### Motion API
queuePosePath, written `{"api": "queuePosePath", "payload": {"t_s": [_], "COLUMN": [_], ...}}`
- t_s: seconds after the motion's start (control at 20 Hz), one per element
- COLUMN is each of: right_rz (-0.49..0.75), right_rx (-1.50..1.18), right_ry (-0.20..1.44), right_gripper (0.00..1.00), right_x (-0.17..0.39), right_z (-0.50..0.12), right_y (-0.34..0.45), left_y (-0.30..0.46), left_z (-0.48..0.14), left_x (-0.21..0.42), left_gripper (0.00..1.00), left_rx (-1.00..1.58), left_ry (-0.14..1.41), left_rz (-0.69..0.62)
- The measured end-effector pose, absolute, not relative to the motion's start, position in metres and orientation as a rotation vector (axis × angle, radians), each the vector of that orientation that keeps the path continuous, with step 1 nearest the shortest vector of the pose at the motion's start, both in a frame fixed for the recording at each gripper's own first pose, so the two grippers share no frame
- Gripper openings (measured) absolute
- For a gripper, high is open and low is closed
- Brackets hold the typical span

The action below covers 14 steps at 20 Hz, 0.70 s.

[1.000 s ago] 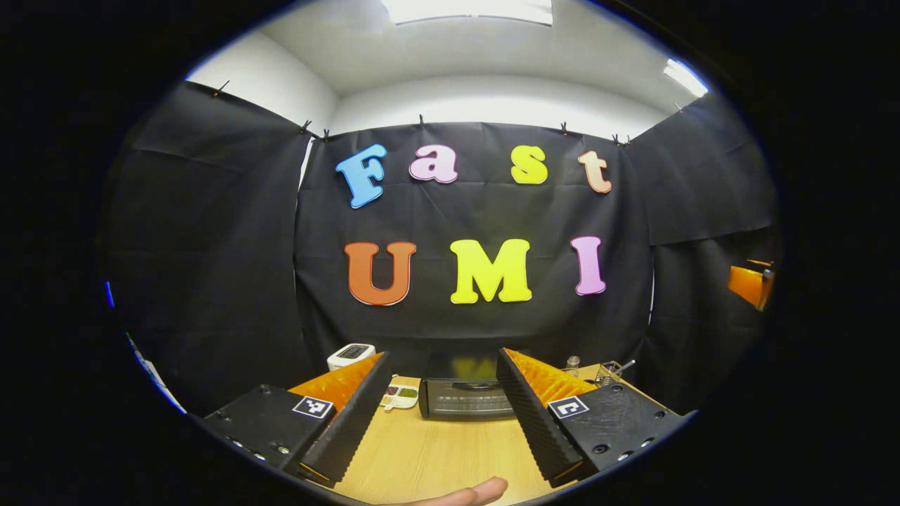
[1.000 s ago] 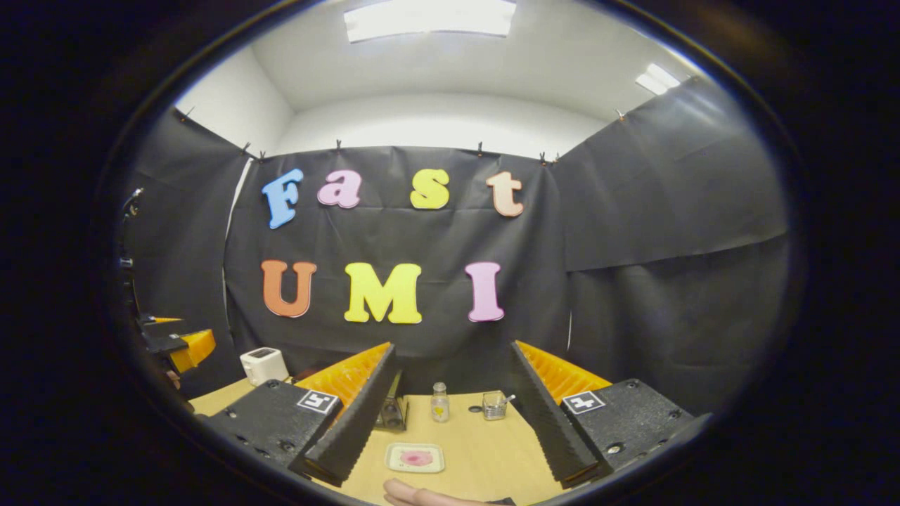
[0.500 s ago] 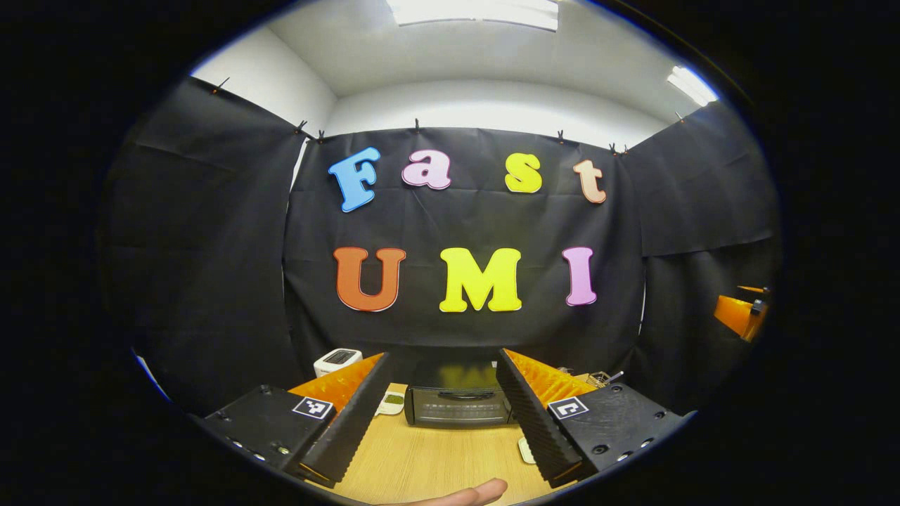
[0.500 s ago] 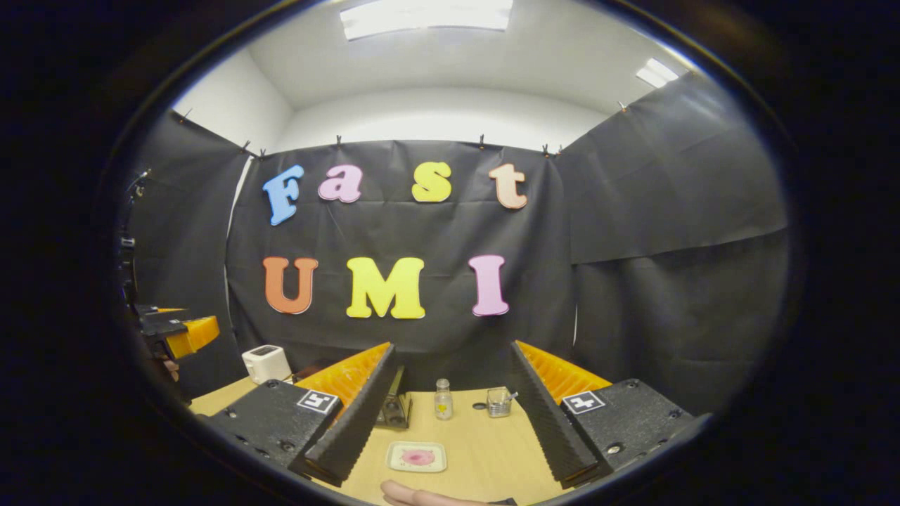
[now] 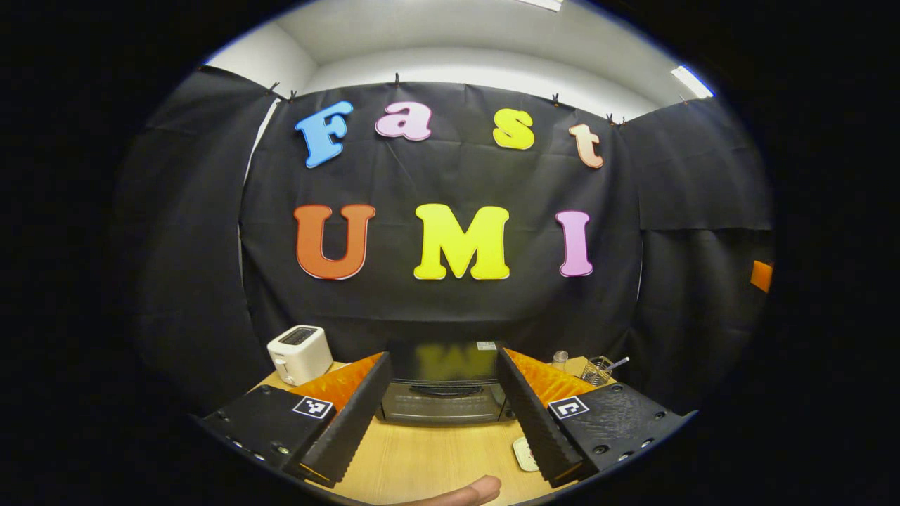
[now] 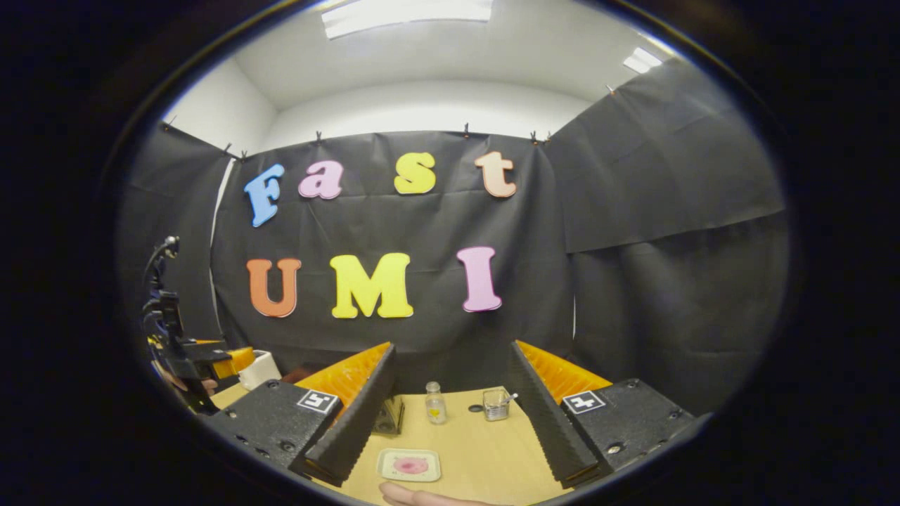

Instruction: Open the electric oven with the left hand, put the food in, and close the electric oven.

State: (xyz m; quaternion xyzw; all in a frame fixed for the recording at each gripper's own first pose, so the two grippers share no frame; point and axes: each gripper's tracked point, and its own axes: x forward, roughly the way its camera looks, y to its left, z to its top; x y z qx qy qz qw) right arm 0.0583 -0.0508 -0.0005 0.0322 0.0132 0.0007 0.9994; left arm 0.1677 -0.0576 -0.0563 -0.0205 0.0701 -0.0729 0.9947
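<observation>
Wooden worktop [image 5: 429, 457]: it carries the oven, a white toaster [image 5: 300, 353], a small bottle [image 6: 436, 406] and a glass cup [image 6: 496, 405].
Oven [image 5: 444, 388]: it stands at the far side of the worktop, straight ahead between the fingers of the left tool in the left gripper view; its door looks closed, with the handle across the upper part of the door.
Food: a pink piece on a small square plate [image 6: 409, 465], lying near the front edge of the worktop, between the fingers of the right tool in the right gripper view.
Left tool [image 5: 443, 414]: fingers spread wide, nothing between them, not touching the oven.
Right tool [image 6: 450, 422]: fingers spread wide, empty, above the plate and apart from it.
Step in hand: I judge it is the approach to the oven door; the opening is not yet done.
Next move: the left tool needs to reach the handle, close on it and pull the door down.
</observation>
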Motion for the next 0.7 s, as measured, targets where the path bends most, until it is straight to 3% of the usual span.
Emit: {"api": "queuePosePath", "payload": {"t_s": [0.25,0.7], "right_rz": [-0.002,0.010], "right_rx": [0.068,0.064], "right_ry": [0.025,-0.009], "right_gripper": [1.00,1.00], "right_x": [0.079,0.098], "right_z": [-0.008,-0.021], "right_y": [-0.062,-0.082], "left_y": [-0.070,-0.111], "left_z": [-0.100,-0.195], "left_x": [0.236,0.303], "left_gripper": [0.95,0.96], "left_rx": [-0.007,0.063], "left_ry": [0.224,0.423], "left_rz": [-0.146,-0.185]}}
